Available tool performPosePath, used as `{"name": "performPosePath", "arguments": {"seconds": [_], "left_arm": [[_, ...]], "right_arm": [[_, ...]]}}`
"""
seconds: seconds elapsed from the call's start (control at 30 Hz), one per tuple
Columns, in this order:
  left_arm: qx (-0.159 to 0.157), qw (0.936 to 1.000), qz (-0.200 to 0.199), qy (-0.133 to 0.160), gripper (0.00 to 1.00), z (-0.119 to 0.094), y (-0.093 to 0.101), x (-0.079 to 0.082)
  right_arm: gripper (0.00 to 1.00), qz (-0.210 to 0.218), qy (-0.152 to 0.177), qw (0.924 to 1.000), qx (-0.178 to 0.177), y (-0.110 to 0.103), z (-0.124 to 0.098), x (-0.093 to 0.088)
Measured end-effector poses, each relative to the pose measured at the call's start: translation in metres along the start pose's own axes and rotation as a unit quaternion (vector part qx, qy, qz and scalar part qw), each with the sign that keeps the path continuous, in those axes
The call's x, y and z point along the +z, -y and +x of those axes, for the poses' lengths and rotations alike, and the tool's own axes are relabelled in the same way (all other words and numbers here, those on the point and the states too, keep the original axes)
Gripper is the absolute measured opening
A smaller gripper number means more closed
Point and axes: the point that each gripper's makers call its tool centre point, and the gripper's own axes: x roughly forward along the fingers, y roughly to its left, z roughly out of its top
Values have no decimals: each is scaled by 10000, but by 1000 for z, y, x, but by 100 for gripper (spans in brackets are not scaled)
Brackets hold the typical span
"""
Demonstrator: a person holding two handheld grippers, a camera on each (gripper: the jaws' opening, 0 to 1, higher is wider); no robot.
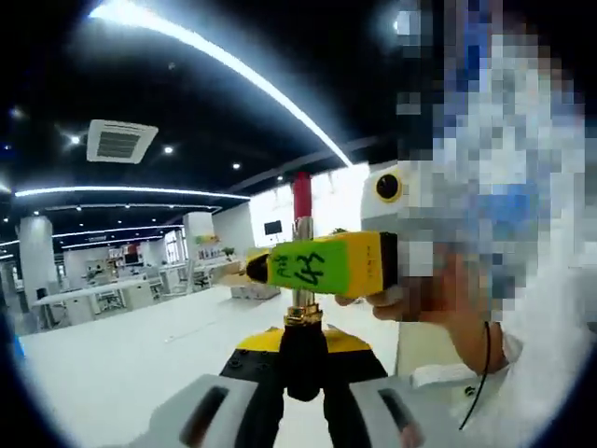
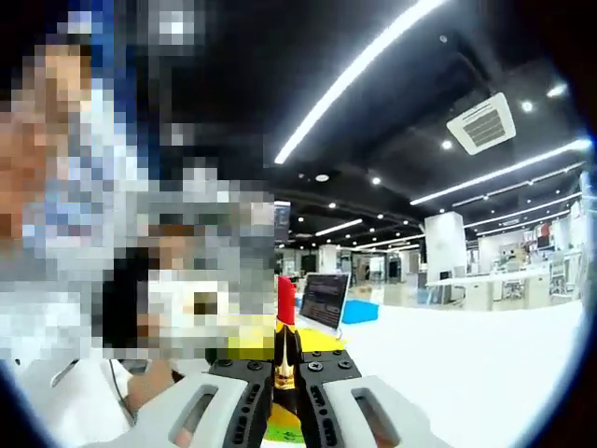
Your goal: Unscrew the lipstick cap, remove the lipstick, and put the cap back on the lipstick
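lipstick held up between both grippers

in my left gripper view, the left gripper has its jaws clamped on the black base of the red lipstick with gold metal collar, which stands upright. the right gripper, yellow with a green label, crosses from the right and closes on the tube's middle. in my right gripper view, the right gripper pinches the lipstick, with a white table beyond.
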Motion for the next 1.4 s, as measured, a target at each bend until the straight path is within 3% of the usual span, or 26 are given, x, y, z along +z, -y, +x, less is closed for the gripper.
{"name": "performPosePath", "arguments": {"seconds": [0.33,0.47,0.63,0.8,1.0,1.1,1.13,1.17,1.27,1.4], "left_arm": [[887,9929,779,111,15,-1,-11,3],[881,9924,858,100,16,-1,-10,5],[482,9982,350,90,15,0,-7,2],[229,9996,166,66,18,-3,-8,5],[-219,9995,-201,77,28,-8,-7,9],[-636,9971,-401,78,33,-11,-1,10],[-996,9933,-574,86,35,-13,7,10],[-1089,9920,-631,92,37,-13,9,10],[-1892,9748,-1175,118,45,-20,28,12],[-2437,9601,-1370,89,49,-25,45,13]], "right_arm": [[6,-173,145,9992,-328,6,3,2],[6,-169,161,9992,-313,5,2,4],[6,-151,86,9995,-273,6,2,1],[6,-131,18,9995,-271,8,2,-1],[6,-29,-71,9999,-119,6,0,-2],[6,199,-34,9998,65,3,-1,-1],[6,264,-53,9995,138,2,-2,-1],[6,306,-57,9993,185,1,-2,-1],[6,578,-53,9970,503,-5,-4,0],[6,823,-68,9931,832,-15,-5,0]]}}
